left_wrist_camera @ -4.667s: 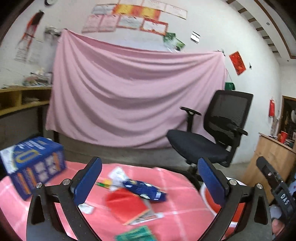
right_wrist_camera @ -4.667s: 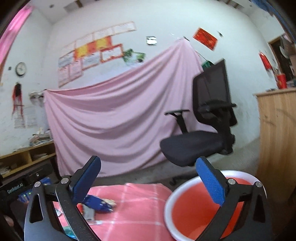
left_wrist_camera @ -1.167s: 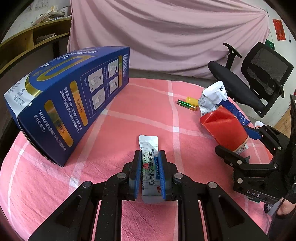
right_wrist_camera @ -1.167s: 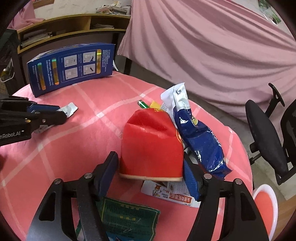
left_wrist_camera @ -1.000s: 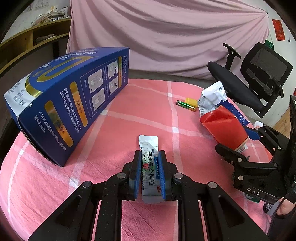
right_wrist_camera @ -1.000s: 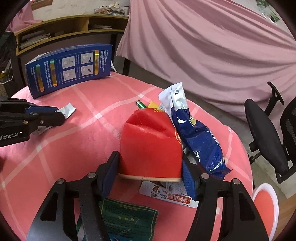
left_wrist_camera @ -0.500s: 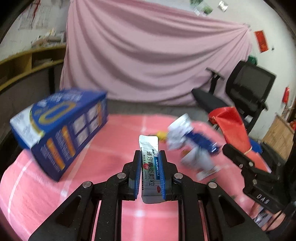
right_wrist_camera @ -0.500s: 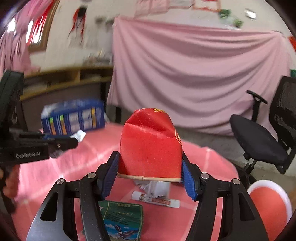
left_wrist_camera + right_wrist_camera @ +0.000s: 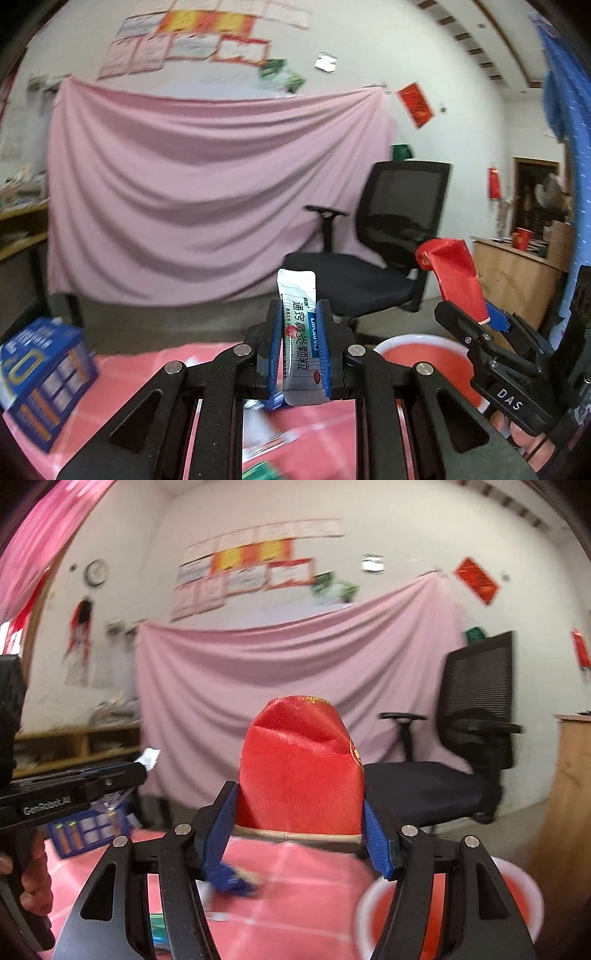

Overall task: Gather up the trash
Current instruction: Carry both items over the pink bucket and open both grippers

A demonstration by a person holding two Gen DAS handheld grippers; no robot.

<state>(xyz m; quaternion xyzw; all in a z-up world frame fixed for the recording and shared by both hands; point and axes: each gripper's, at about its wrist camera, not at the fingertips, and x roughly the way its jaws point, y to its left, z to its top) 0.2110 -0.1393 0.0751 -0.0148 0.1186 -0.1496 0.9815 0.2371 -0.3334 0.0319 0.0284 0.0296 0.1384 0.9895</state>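
**Two grippers hold trash above the pink worktop**

A white sachet [image 9: 298,334] with green and blue print stands upright, its long axis vertical and its sealed end pointing up, pinched between the blue jaws of the left gripper [image 9: 298,354]. To the right of the sachet, a crumpled red packet [image 9: 300,764] is clamped between the wider-set jaws of the right gripper [image 9: 301,829], its rounded end pointing up and its long axis leaning away from the sachet. Below the packet sits a red bin [image 9: 424,356] with a white rim. Left of the sachet, a blue box [image 9: 40,376] rests on the worktop [image 9: 133,373]. Behind the sachet are a black chair [image 9: 384,254] and a pink drape [image 9: 207,199].
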